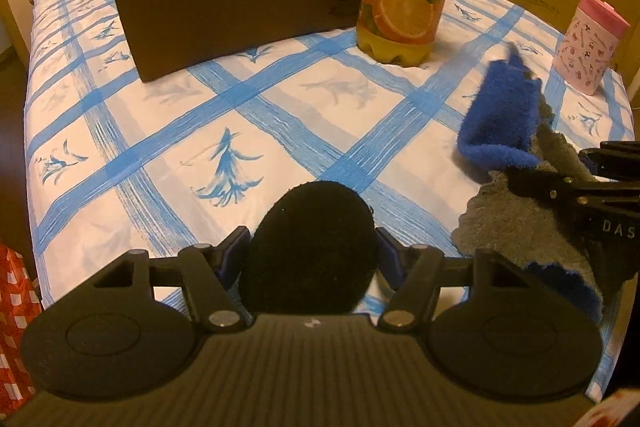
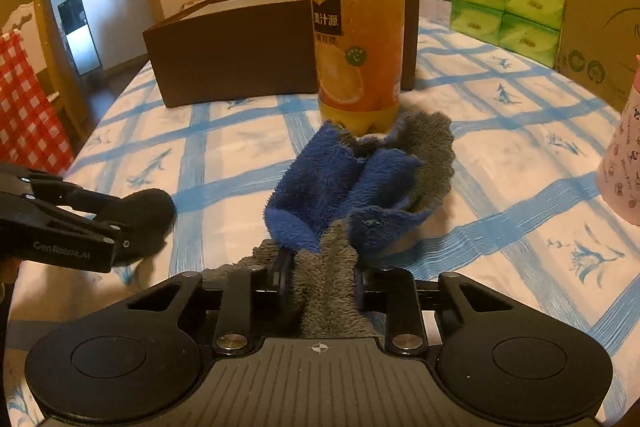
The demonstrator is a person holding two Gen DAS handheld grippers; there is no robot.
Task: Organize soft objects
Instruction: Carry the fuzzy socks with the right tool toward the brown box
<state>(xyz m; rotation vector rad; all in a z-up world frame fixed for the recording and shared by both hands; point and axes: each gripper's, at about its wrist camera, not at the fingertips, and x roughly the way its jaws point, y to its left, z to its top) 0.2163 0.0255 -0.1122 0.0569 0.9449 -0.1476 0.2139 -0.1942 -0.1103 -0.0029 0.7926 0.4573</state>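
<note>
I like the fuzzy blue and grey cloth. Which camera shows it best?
The right wrist view: the blue and grey cloth fills the middle, bunched in the right tongs. The left wrist view catches it only at its right edge.

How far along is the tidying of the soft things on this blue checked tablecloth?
Nothing looks put away yet: what shows of the dark brown cardboard box is bare, though its inside is hidden. In hand: the left tool grips a black fuzzy round pad, and the right tool pinches a blue and grey fleece cloth just above the table. Left, probably: carrying both to that box.
</note>
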